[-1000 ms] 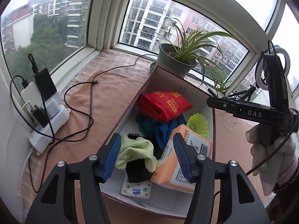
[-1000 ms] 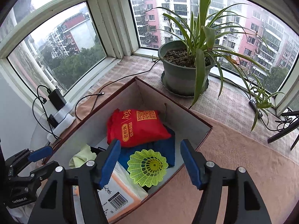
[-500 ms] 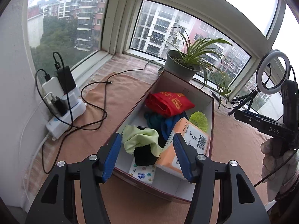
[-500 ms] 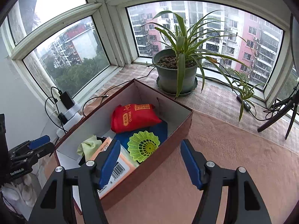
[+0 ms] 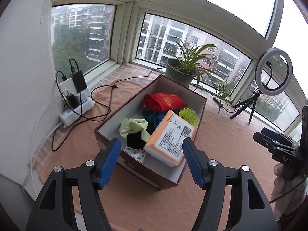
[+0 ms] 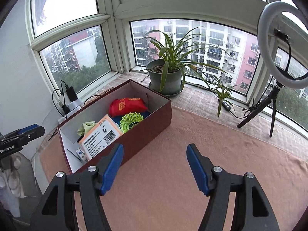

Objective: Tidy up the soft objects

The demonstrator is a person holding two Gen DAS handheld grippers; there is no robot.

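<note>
Box (image 5: 134, 170) of soft items sits on the peach blanket (image 6: 163, 173), in front of the potted plant (image 6: 165, 80). Only the left view shows the black cloth (image 5: 135, 140) inside the box; only the right view shows the box's outer right wall. Left gripper (image 5: 151, 162) and right gripper (image 6: 154, 166) have just been opening; both jaws stand wide, holding and touching nothing.

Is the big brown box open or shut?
Open. The box has no lid on top, so the red bag and tissue pack inside show.
</note>
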